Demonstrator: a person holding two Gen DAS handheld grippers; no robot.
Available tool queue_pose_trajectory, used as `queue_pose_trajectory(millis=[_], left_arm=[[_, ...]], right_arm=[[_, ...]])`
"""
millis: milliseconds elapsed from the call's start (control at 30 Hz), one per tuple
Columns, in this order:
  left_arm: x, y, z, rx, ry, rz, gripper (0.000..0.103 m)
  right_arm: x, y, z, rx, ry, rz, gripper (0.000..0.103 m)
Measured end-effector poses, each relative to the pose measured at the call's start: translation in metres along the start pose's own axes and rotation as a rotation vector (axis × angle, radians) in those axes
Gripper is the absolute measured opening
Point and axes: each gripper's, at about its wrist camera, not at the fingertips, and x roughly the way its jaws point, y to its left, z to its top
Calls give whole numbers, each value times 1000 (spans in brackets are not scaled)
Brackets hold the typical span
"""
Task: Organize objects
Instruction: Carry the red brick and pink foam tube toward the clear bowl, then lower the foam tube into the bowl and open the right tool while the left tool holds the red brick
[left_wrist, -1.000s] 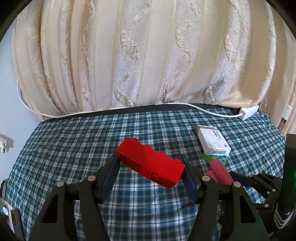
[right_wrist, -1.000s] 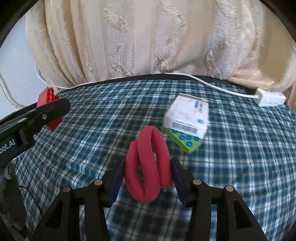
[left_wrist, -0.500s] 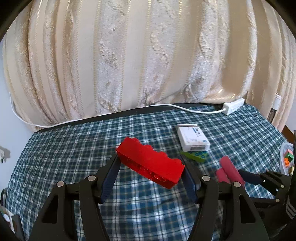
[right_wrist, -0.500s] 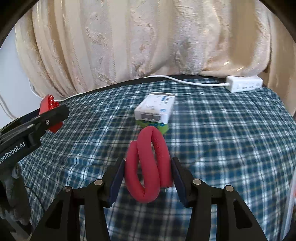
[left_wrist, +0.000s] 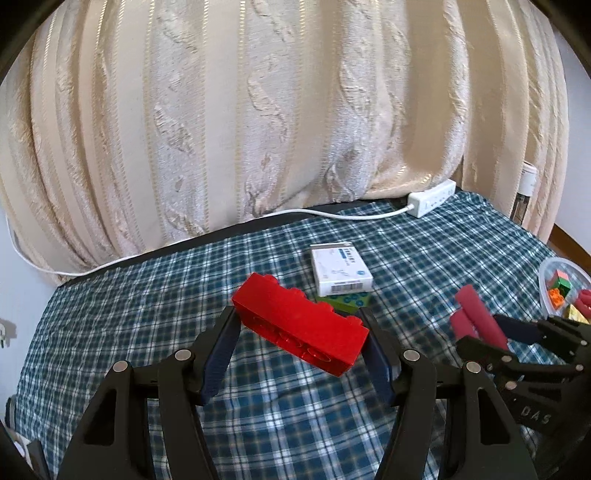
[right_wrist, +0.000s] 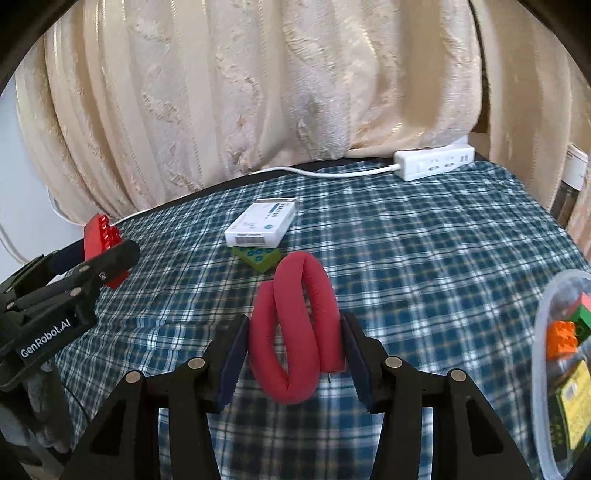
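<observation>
Left gripper (left_wrist: 301, 343) clamped on red brick (left_wrist: 300, 326), jaws roughly half apart, brick slung crosswise and tilted, clear of checked cloth (left_wrist: 147, 295). Right gripper (right_wrist: 293, 349) closed on twisted red foam loop (right_wrist: 293, 325), jaws narrower, foam squeezed between the pads, also off the cloth. Clear bin (right_wrist: 543, 354) at right edge, holding orange and green blocks plus a yellow card; judged the likely drop spot for both loads. White box (right_wrist: 260, 223) lying mid-cloth, farther off, overlapping green plate (right_wrist: 260, 256) beneath its near end; both not yet sorted. White power strip (right_wrist: 434, 162) and cable along far edge by curtain (right_wrist: 258, 92). Risks: brick gripped at a slant, only partly covered by the pads, liable to pivot or slip out if swung fast. Foam springy, likely to unwind and pop free once let go, maybe bouncing off bin rim. Both grippers close together on right side; collision likely if both head for bin at once. Bin light-looking and near table edge, prone to a shove off. Cable a snag hazard on far reaches.
</observation>
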Motion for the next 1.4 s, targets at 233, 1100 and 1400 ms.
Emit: queue_pose_trajectory(millis=[233,1100,1400], left_arm=[[0,-18,-1,24,11,-18,65],[0,-131,4,158,73,-189,65],[-7,-180,9,202,95,-278,65]], right_arm=[[-20,-26,-3,40,-31,-35,53],[-102,-162,-31,278,-166,-206,53],[-120,-205,-38,340,-205,-246,53]])
